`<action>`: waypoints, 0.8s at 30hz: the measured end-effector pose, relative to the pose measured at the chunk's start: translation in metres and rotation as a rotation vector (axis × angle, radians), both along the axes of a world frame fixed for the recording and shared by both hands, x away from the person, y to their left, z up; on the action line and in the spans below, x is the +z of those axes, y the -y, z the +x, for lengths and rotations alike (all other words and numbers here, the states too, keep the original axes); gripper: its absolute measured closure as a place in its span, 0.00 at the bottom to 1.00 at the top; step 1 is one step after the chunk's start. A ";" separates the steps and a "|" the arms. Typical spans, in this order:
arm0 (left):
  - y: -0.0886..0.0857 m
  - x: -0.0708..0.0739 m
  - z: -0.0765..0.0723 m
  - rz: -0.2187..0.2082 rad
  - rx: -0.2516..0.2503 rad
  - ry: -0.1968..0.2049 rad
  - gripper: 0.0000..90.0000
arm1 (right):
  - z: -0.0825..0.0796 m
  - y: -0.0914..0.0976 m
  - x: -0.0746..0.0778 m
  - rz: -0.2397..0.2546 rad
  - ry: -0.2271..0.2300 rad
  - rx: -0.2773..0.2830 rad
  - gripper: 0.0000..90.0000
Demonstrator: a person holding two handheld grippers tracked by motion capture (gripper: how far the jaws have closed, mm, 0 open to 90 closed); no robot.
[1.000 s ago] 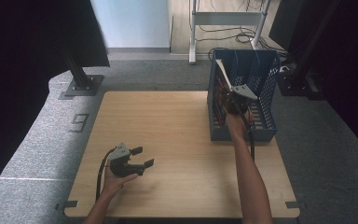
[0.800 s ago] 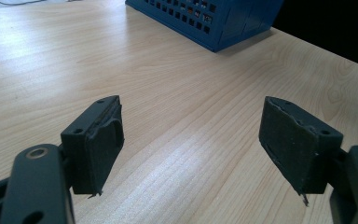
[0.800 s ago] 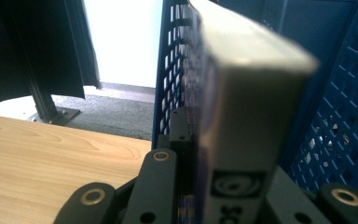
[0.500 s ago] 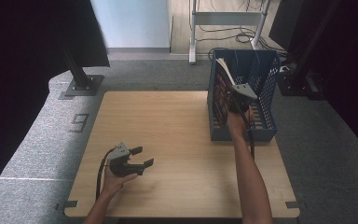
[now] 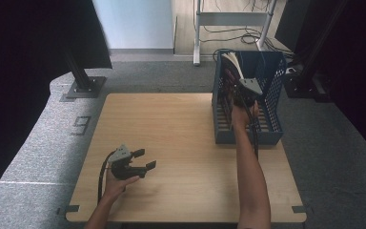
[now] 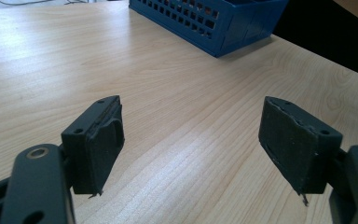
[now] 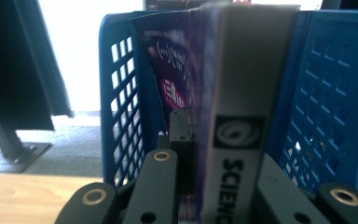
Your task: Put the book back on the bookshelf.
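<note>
The right gripper [image 7: 193,140] clamped a science book [image 7: 242,116] inside the blue basket [image 5: 271,102], upper right. The book might slip or snag the basket wall — the grip looked narrow. The left gripper [image 6: 191,140] stood open, empty, lower left.

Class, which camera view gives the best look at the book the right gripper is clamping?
The right gripper view: the book stands close up between the jaws, its spine reading SCIENC, inside the blue basket. The high view shows it small, pale pages behind the right gripper. The left gripper view gives just the basket's corner, no book.
</note>
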State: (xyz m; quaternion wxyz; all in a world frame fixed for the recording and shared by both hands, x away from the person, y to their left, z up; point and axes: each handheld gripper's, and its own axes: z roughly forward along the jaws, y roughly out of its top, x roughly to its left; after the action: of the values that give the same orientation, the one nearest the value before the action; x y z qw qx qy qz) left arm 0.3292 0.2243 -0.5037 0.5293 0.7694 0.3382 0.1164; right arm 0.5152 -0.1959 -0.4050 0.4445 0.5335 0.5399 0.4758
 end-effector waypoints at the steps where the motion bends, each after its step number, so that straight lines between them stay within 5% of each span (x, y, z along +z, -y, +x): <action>1: 0.000 0.000 0.000 0.000 0.000 0.002 0.25 | 0.002 -0.001 0.000 -0.002 0.003 0.002 0.91; 5: -0.001 0.001 0.000 -0.004 0.003 0.005 0.25 | 0.006 -0.009 -0.004 -0.015 0.013 0.016 0.91; 11: -0.001 0.002 -0.002 -0.006 0.001 0.009 0.25 | 0.002 -0.022 -0.014 -0.032 0.009 0.109 0.90; 24: 0.004 0.001 -0.004 0.016 -0.013 0.011 0.25 | -0.010 -0.028 -0.009 -0.056 -0.008 0.236 0.66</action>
State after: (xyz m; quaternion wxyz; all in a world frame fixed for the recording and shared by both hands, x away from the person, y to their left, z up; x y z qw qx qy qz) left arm 0.3250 0.2202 -0.5023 0.5259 0.7751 0.3290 0.1199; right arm 0.5050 -0.1680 -0.4142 0.3980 0.4557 0.6136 0.5074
